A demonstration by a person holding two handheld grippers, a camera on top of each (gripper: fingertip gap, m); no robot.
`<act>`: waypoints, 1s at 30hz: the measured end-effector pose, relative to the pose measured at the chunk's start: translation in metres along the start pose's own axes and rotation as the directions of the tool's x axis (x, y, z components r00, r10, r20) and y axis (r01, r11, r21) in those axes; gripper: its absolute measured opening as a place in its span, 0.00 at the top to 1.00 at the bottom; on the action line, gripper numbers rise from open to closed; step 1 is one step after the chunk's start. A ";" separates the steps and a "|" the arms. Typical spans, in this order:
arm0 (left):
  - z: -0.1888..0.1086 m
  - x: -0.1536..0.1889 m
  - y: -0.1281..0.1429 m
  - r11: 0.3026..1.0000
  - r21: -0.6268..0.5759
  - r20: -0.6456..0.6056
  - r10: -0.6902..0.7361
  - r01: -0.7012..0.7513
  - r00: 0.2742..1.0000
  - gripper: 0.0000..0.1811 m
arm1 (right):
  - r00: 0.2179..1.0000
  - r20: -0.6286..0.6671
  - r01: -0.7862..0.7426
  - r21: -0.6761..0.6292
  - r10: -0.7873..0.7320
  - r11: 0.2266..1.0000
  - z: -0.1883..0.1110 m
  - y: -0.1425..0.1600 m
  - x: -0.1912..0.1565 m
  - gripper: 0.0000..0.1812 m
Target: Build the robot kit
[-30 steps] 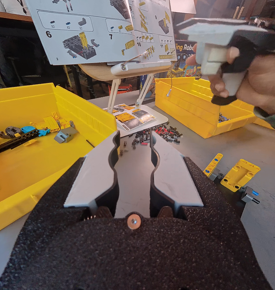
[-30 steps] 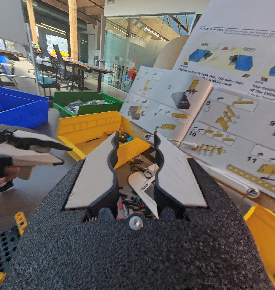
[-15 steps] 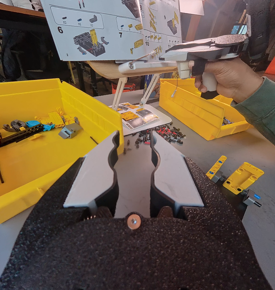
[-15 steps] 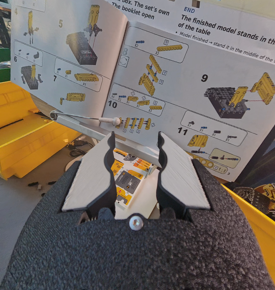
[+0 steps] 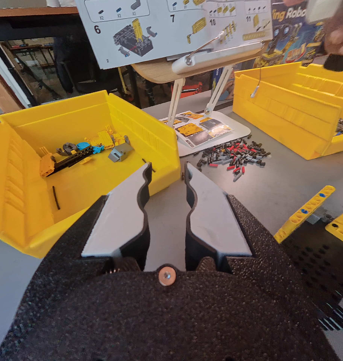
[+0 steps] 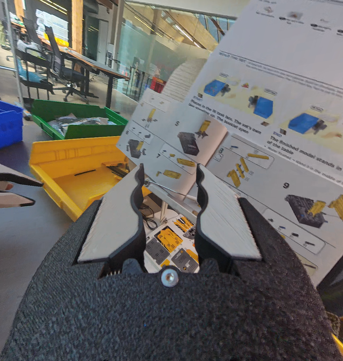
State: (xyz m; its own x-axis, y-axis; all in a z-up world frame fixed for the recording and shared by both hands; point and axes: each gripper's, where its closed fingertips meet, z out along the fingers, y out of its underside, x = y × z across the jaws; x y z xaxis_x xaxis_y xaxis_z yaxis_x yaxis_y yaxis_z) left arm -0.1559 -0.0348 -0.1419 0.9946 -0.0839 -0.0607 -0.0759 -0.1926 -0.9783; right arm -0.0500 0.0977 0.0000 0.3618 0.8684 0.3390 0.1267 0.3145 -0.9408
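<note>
My left gripper (image 5: pixel 167 168) is open and empty, low over the grey table (image 5: pixel 264 187), its tips by the near right corner of a yellow bin (image 5: pixel 162 156) that holds loose building parts (image 5: pixel 84 152). A pile of small red, black and grey pins (image 5: pixel 233 154) lies just ahead on the right. My right gripper (image 6: pixel 169 170) is open and empty, held in the air before an open instruction booklet (image 6: pixel 186 146) on a stand. In the left wrist view it is only a blur at the top right (image 5: pixel 334 39). The left gripper shows at the left edge of the right wrist view (image 6: pixel 37 193).
A yellow beam (image 5: pixel 303 213) and a black perforated block (image 5: pixel 313 259) lie at my right. A second yellow bin (image 5: pixel 284 117) stands at the back right. A sticker sheet (image 6: pixel 172 242) lies on the stand's base. Green (image 6: pixel 78 121) and blue (image 6: pixel 4 125) bins stand farther off. My hands' fingertips stand some 25 cm from each other.
My left gripper has risen and tilted down, closer to the yellow bin. My right gripper swung from facing the booklet's right page back towards the left and has gone to the frame's top right.
</note>
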 end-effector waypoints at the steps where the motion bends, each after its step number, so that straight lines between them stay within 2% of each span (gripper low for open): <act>1: 0.001 -0.006 0.002 1.000 -0.015 0.029 0.007 -0.006 1.000 0.83 | 0.999 0.043 0.016 0.016 -0.016 1.000 -0.001 -0.010 -0.016 0.71; 5: 0.007 -0.030 0.004 0.997 -0.059 0.151 0.048 -0.040 0.987 0.85 | 0.962 0.263 0.060 0.075 -0.077 0.995 -0.010 -0.041 -0.099 0.74; 10: 0.013 -0.059 -0.007 0.985 -0.107 0.300 0.159 -0.132 0.941 0.91 | 0.799 0.589 0.052 0.137 -0.123 0.989 -0.045 -0.065 -0.236 0.88; 12: 0.014 -0.065 -0.011 0.978 -0.129 0.352 0.200 -0.164 0.914 0.96 | 0.761 0.638 0.051 0.122 -0.118 0.991 -0.052 -0.062 -0.281 0.96; 14: 0.014 -0.066 -0.016 0.972 -0.143 0.383 0.229 -0.188 0.895 1.00 | 0.768 0.631 0.067 0.091 -0.110 0.994 -0.049 -0.053 -0.307 1.00; 16: 0.012 -0.065 -0.020 0.970 -0.144 0.402 0.238 -0.196 0.884 1.00 | 0.790 0.607 0.070 0.060 -0.092 0.996 -0.042 -0.044 -0.319 1.00; 19: 0.005 -0.061 -0.026 0.974 -0.125 0.420 0.225 -0.190 0.879 1.00 | 0.829 0.555 0.047 0.066 -0.076 0.997 -0.038 -0.046 -0.320 1.00; 30: -0.015 -0.072 -0.030 0.964 -0.139 0.497 0.266 -0.227 0.826 1.00 | 0.854 0.516 0.086 -0.001 -0.073 0.996 -0.035 -0.046 -0.328 1.00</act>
State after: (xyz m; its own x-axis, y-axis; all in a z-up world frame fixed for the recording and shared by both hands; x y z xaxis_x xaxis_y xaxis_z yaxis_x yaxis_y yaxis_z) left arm -0.2263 -0.0381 -0.1054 0.8362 0.3653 -0.4091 -0.3088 -0.3028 -0.9016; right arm -0.1420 -0.2147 -0.0676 -0.1768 0.9159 0.3603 0.1586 0.3878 -0.9080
